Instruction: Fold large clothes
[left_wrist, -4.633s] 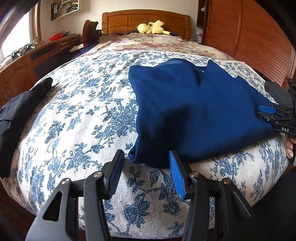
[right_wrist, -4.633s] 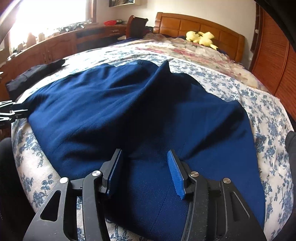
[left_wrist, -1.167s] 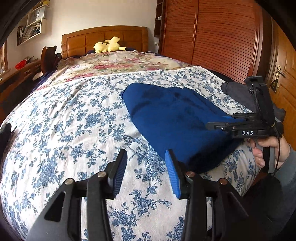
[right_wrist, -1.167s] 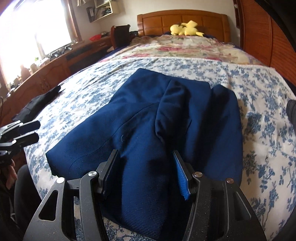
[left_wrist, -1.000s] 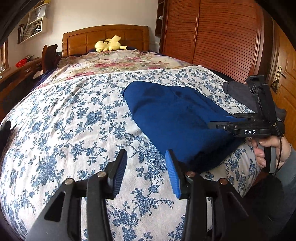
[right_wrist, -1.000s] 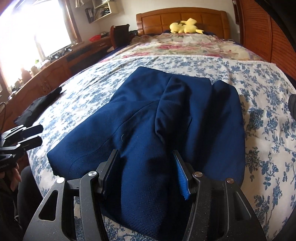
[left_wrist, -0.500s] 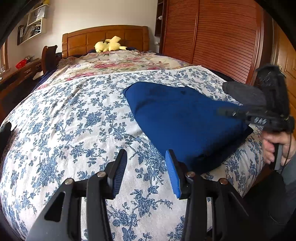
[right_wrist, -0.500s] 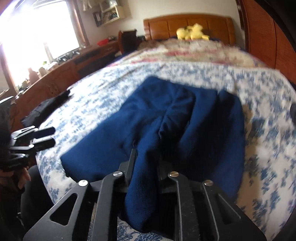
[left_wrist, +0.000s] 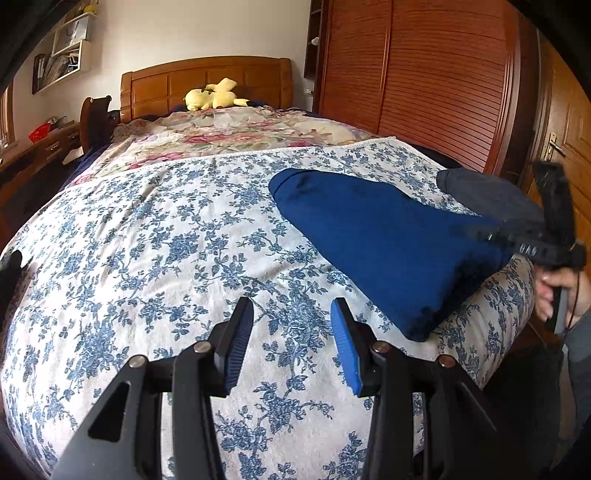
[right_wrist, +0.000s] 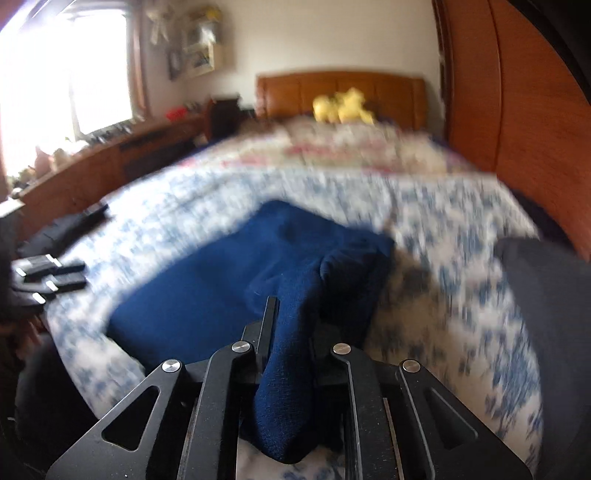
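Now right gripper (right_wrist: 291, 325) pinches the blue garment (right_wrist: 229, 291), jaws just closed on a fold
Left gripper (left_wrist: 291, 332) gapes empty at lower centre over the floral bedspread (left_wrist: 147, 236)

Bed (left_wrist: 155, 236): navy garment (left_wrist: 388, 240), yellow plush (left_wrist: 212, 99).

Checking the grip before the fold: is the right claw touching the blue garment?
Touching. The right wrist view shows the right claw closed on a bunched fold of the blue garment, cloth pinched between its fingers.
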